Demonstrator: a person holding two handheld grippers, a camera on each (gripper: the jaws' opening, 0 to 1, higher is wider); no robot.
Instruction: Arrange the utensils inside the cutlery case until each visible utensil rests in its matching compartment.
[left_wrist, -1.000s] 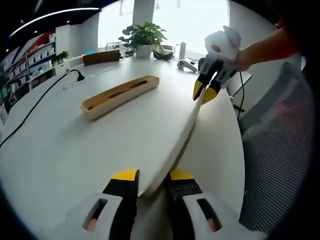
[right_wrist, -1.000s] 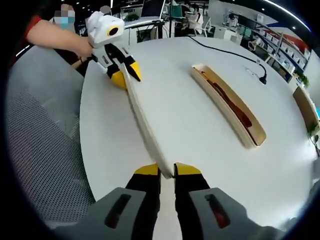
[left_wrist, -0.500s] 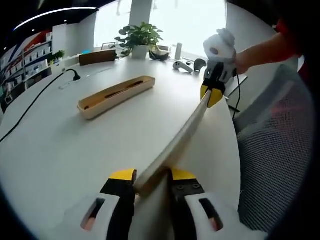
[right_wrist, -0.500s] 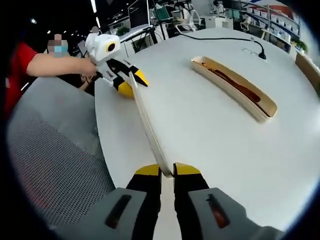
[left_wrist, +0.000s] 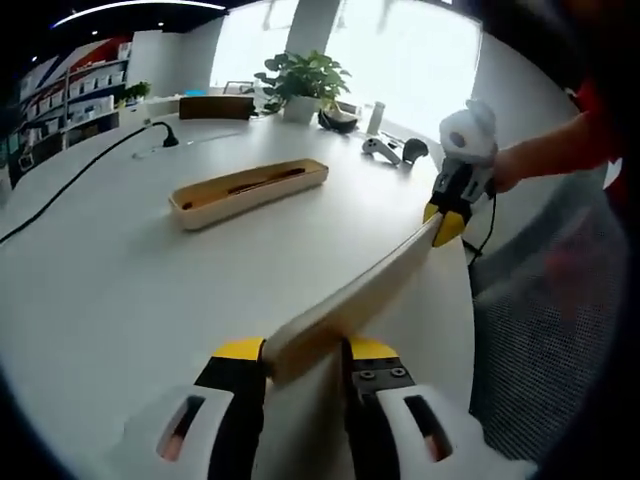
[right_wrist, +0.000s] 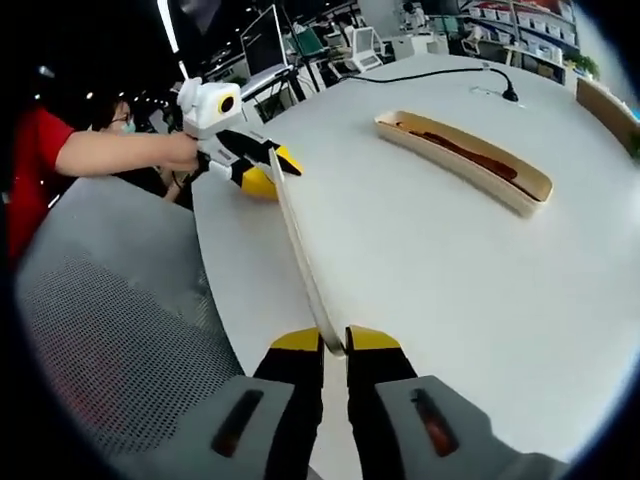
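Both grippers pinch one long cream lid (left_wrist: 350, 300) by its ends — left gripper (left_wrist: 305, 352) near, right gripper (left_wrist: 447, 222) far — holding it above the white table's (left_wrist: 120, 290) near edge. Farther in, toward the table's middle, lies the open cutlery case (left_wrist: 250, 190) — dark utensils (right_wrist: 455, 152) inside.

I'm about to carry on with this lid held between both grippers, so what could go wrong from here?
The long lid is pinched only at its two ends, by the left gripper and the right gripper; uneven motion could twist it free. It also hangs near the table edge above the mesh chair, so a slip may drop it off the table, away from the cutlery case.
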